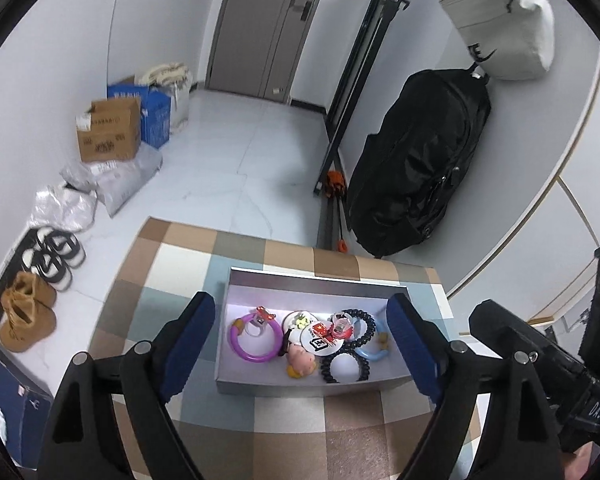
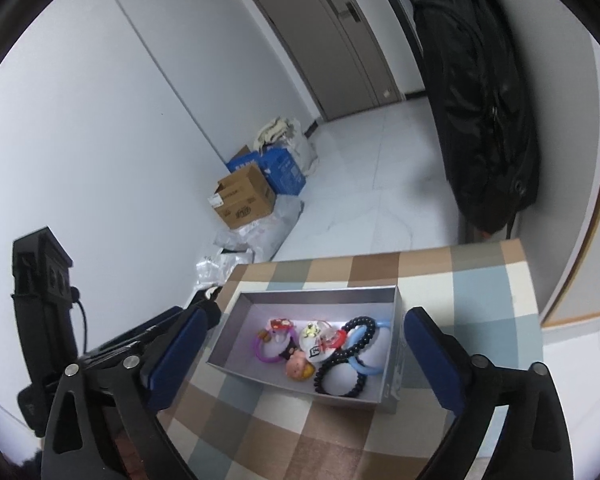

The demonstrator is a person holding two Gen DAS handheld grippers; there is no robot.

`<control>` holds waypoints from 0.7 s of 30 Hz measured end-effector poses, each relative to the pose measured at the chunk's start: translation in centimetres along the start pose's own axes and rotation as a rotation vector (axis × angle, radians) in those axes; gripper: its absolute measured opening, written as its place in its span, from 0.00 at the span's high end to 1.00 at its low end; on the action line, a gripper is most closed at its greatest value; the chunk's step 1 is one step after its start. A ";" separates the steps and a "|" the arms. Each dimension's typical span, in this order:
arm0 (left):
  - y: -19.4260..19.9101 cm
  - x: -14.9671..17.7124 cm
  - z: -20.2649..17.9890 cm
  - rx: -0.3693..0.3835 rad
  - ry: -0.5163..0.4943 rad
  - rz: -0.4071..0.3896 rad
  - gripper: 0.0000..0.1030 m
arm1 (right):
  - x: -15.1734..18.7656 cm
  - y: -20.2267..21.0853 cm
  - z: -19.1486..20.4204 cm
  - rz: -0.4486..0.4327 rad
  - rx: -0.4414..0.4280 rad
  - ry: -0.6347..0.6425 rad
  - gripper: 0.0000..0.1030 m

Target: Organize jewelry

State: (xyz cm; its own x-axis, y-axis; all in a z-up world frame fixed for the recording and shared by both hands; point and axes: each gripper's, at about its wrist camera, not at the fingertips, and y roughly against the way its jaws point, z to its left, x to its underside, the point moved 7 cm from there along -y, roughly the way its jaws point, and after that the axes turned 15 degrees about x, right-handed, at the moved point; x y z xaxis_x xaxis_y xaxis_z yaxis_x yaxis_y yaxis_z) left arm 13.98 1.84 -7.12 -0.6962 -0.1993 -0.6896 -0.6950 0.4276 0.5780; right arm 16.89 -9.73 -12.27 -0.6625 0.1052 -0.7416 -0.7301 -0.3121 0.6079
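Observation:
A shallow grey box (image 1: pixel 316 276) (image 2: pixel 320 294) sits on the checked tablecloth (image 1: pixel 260 420). Inside lie a purple ring bracelet (image 1: pixel 256 358) (image 2: pixel 266 358), black beaded bracelets (image 1: pixel 366 328) (image 2: pixel 332 356), a light blue ring (image 1: pixel 374 354) (image 2: pixel 366 368), round badges (image 1: pixel 320 340) (image 2: pixel 314 350) and a small pink doll (image 1: pixel 300 364) (image 2: pixel 300 368). My left gripper (image 1: pixel 302 300) is open and hovers above the box with nothing between its blue pads. My right gripper (image 2: pixel 306 315) is likewise wide open over the box and empty.
The table ends just behind the box, with white tiled floor beyond. Shoes (image 1: pixel 40 280), cardboard boxes (image 1: pixel 108 132) (image 2: pixel 244 196) and plastic bags line the left wall. A large black bag (image 1: pixel 416 160) (image 2: pixel 484 112) hangs at the right by a grey door (image 1: pixel 268 28).

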 end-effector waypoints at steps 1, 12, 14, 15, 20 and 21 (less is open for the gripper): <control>0.3 0.1 -0.2 -0.006 -0.012 -0.006 0.17 | 0.1 0.3 0.1 -0.014 0.007 0.011 0.01; 1.8 0.6 -0.6 -0.078 -0.077 -0.060 0.12 | 0.7 1.8 0.5 -0.087 0.038 0.064 0.00; 1.9 0.7 -0.7 -0.084 -0.074 -0.060 0.12 | 0.8 1.9 0.5 -0.091 0.041 0.067 0.00; 1.9 0.7 -0.6 -0.087 -0.073 -0.061 0.12 | 0.9 2.1 0.5 -0.092 0.040 0.067 0.00; 2.2 0.9 -0.9 -0.105 -0.083 -0.069 0.12 | 1.1 2.1 0.4 -0.089 0.035 0.067 0.00; 2.2 0.9 -0.9 -0.107 -0.082 -0.068 0.12 | 1.1 2.1 0.4 -0.089 0.037 0.068 0.00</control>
State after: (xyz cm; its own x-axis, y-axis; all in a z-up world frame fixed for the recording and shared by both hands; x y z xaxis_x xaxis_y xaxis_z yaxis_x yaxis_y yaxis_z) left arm 11.67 1.79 -6.15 -0.6328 -0.1504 -0.7596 -0.7585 0.3179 0.5689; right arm 14.55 -9.95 -11.65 -0.5825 0.0659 -0.8101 -0.7922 -0.2689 0.5478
